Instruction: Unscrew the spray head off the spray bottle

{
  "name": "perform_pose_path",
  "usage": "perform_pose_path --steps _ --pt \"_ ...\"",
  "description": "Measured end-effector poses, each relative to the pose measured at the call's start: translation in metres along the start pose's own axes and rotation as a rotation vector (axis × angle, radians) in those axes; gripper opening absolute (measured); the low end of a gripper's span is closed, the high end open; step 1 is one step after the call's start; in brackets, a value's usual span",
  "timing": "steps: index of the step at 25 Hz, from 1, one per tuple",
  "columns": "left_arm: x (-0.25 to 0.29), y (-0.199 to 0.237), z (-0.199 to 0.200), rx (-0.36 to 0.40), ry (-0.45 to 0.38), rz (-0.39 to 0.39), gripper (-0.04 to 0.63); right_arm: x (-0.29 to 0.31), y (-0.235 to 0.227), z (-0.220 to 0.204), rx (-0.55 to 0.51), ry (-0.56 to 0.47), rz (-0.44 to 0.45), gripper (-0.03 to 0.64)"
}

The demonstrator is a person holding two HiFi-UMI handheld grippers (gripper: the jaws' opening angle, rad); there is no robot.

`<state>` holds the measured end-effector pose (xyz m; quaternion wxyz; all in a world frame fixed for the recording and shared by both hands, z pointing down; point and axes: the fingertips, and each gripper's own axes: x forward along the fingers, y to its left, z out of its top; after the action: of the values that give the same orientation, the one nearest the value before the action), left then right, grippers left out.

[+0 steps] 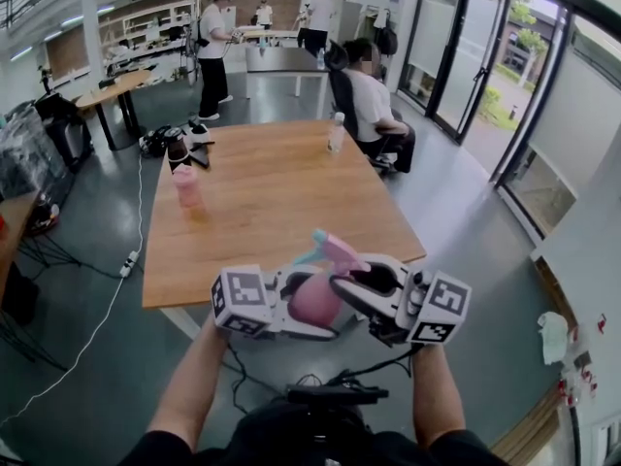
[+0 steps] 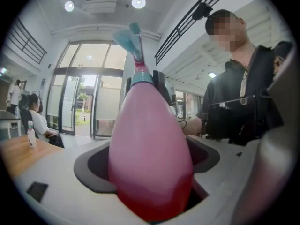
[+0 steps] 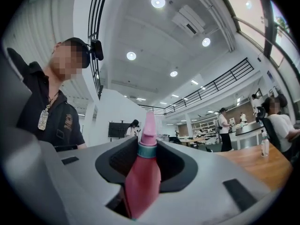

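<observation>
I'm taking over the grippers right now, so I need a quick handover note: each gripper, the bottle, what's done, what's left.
Left gripper: shut on the bottle body.
Right gripper: shut on it below the collar, it seems.
Bottle: upright in the air, near the table edge.
Done: bottle picked up.
To do: head still on; unscrew it.

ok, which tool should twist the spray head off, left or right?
Right, probably. The right tool grips the spray bottle at its narrow neck, just below the teal collar and spray head. The left tool clamps the wide body, so it suits anchoring.
</observation>
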<state>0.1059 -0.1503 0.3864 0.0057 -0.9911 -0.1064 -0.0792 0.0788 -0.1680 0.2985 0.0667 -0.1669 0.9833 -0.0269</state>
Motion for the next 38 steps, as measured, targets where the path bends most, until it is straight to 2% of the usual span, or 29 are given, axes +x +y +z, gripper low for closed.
perform_pose_path --steps 3,6,8,12,15,17,21,28,32,35,38 --pt "0.001 -0.015 0.003 -0.014 -0.018 -0.085 0.431 -0.002 0.011 0.001 0.012 -0.011 0.073 0.130" --pt "0.000 -0.014 0.002 0.001 -0.021 -0.057 0.431 -0.001 0.011 -0.001 0.034 -0.002 0.091 0.132" --pt "-0.001 -0.008 0.001 0.016 -0.017 -0.003 0.431 0.000 0.009 -0.003 0.036 0.006 0.067 0.141" --pt "-0.004 0.024 -0.005 0.036 -0.013 0.203 0.433 0.001 -0.012 -0.005 0.011 0.019 -0.106 0.147" --pt "-0.011 0.044 -0.003 0.027 -0.046 0.342 0.433 0.002 -0.026 -0.007 0.041 0.002 -0.198 0.189" --pt "-0.017 0.057 -0.003 0.021 -0.055 0.426 0.433 0.002 -0.034 -0.009 0.078 -0.016 -0.247 0.190" --pt "-0.023 0.075 -0.012 0.030 -0.015 0.548 0.433 0.008 -0.051 -0.014 0.104 -0.023 -0.368 0.190" --pt "-0.025 0.083 -0.018 0.042 0.025 0.646 0.433 0.021 -0.053 -0.015 0.103 -0.019 -0.401 0.189" --pt "-0.029 0.092 -0.022 0.053 0.055 0.698 0.433 0.024 -0.060 -0.013 0.087 -0.011 -0.445 0.128" --pt "-0.031 0.094 -0.023 0.060 0.071 0.720 0.433 0.025 -0.060 -0.014 0.064 0.013 -0.459 0.121" --pt "-0.032 0.090 -0.024 0.067 0.080 0.710 0.433 0.026 -0.057 -0.015 0.042 0.047 -0.453 0.124"
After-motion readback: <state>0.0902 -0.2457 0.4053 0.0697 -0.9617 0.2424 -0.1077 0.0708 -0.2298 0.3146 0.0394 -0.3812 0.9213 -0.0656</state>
